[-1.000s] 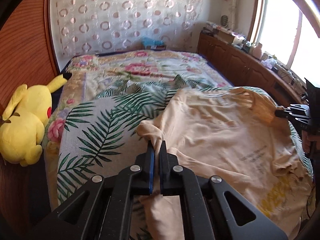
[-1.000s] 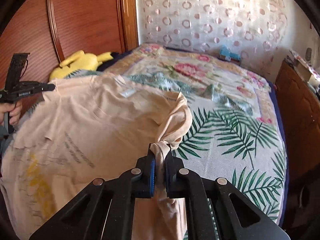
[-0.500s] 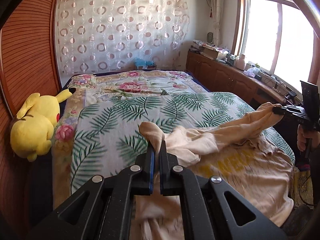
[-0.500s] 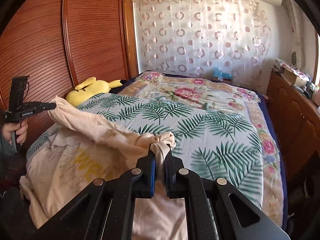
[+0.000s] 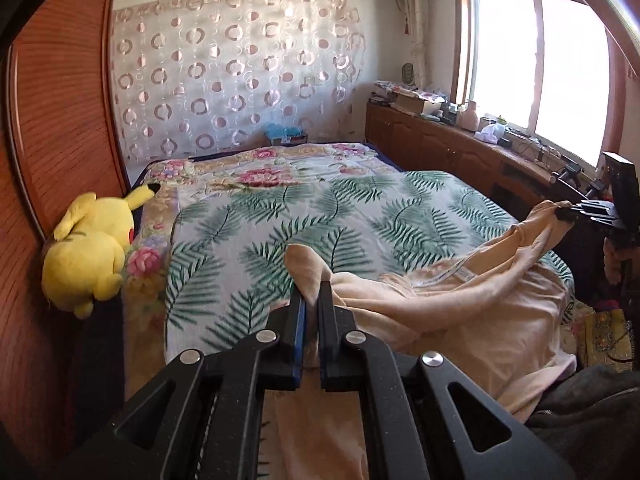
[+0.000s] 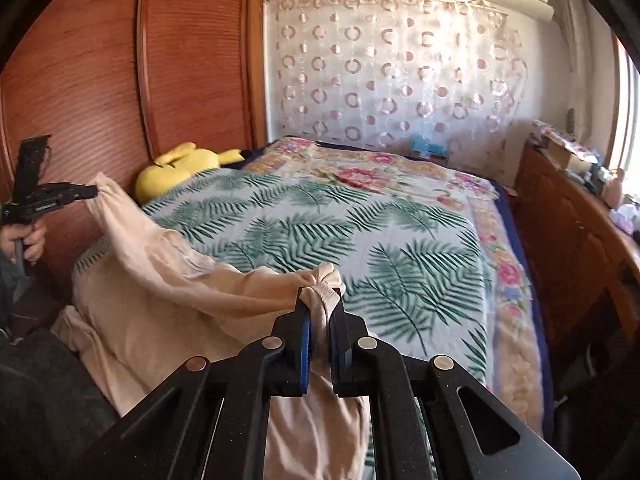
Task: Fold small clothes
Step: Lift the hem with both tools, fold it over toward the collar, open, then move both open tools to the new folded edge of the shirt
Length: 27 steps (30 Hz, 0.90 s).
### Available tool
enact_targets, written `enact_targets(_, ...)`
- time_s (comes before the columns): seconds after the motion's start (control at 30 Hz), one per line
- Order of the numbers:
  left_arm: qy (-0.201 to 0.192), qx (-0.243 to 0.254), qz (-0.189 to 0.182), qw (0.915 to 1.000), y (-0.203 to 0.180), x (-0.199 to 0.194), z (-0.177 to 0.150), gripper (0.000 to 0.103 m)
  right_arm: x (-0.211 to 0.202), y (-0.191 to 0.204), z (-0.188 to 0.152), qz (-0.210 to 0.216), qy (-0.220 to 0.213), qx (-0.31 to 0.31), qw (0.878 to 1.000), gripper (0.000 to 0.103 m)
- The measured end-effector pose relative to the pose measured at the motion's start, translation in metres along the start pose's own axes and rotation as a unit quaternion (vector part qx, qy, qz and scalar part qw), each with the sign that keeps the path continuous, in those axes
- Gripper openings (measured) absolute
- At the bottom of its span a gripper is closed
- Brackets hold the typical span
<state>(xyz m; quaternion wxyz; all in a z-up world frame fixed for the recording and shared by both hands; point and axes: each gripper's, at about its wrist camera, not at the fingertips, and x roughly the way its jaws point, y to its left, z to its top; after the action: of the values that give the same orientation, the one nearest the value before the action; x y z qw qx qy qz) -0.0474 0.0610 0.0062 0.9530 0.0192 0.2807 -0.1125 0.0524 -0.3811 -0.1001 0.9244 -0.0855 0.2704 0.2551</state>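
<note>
**Peach shirt drawn back to the near edge of the bed**

The bed [image 5: 360,208] fills the middle of both views, and the peach shirt [image 5: 460,312] is seen bunched at its near edge, lower right in the left view, lower left in the right. Soft, light, limp cloth is judged here: sagging is expected between holds, so corners or shoulder seams are best taken. A second ago the shirt was spread wide over the palm print; now much more bedspread is laid bare. Cloth is pinched tight by the left gripper [image 5: 311,300], and a gathered wad is clamped by the right gripper [image 6: 320,300].
</note>
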Motion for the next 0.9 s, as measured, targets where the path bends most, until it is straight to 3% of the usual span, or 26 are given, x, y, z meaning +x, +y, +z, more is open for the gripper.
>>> enact_targets(0.1, 0.039, -0.014, 0.003, 0.9991, 0.006, 0.020, -0.023, 0.005, 0.019, 0.004, -0.019, 0.017, 0.036, 0.017, 0.999, 0.007)
enact_targets(0.2, 0.052, -0.019, 0.009, 0.9984, 0.012, 0.028, -0.037, 0.005, 0.038, 0.008, -0.037, 0.018, 0.075, 0.017, 0.997, 0.007)
enact_targets(0.3, 0.050, -0.027, 0.007, 0.9984, 0.017, 0.027, -0.039, 0.016, 0.047, 0.002, -0.039, 0.012, 0.090, 0.022, 0.996, 0.008)
enact_targets(0.47, 0.024, -0.041, 0.010, 0.9988, 0.027, 0.015, -0.035, 0.039, 0.037, -0.004, -0.024, 0.009, 0.070, 0.031, 0.997, 0.012)
enact_targets(0.6, 0.018, -0.032, 0.020, 0.9991, 0.030, 0.017, -0.024, 0.040, 0.025, 0.000, -0.017, 0.005, 0.049, 0.019, 0.999, 0.031)
enact_targets(0.67, 0.016, -0.030, 0.020, 0.9992, 0.031, 0.021, -0.018, 0.044, 0.021, -0.001, -0.016, 0.003, 0.040, 0.019, 0.999, 0.034)
enact_targets(0.73, 0.013, -0.032, 0.022, 0.9991, 0.034, 0.025, -0.013, 0.058, 0.020, -0.001, -0.019, -0.003, 0.034, 0.015, 0.999, 0.040)
enact_targets(0.77, 0.013, -0.034, 0.021, 0.9991, 0.035, 0.028, -0.011, 0.072, 0.021, -0.001, -0.018, -0.007, 0.033, 0.013, 0.999, 0.042)
enact_targets(0.8, 0.011, -0.036, 0.018, 0.9991, 0.036, 0.030, -0.009, 0.079, 0.024, -0.002, -0.017, -0.009, 0.031, 0.012, 0.999, 0.042)
enact_targets(0.9, 0.013, -0.037, 0.021, 0.9990, 0.039, 0.040, -0.004, 0.080, 0.037, -0.008, -0.015, -0.010, 0.033, 0.013, 0.999, 0.045)
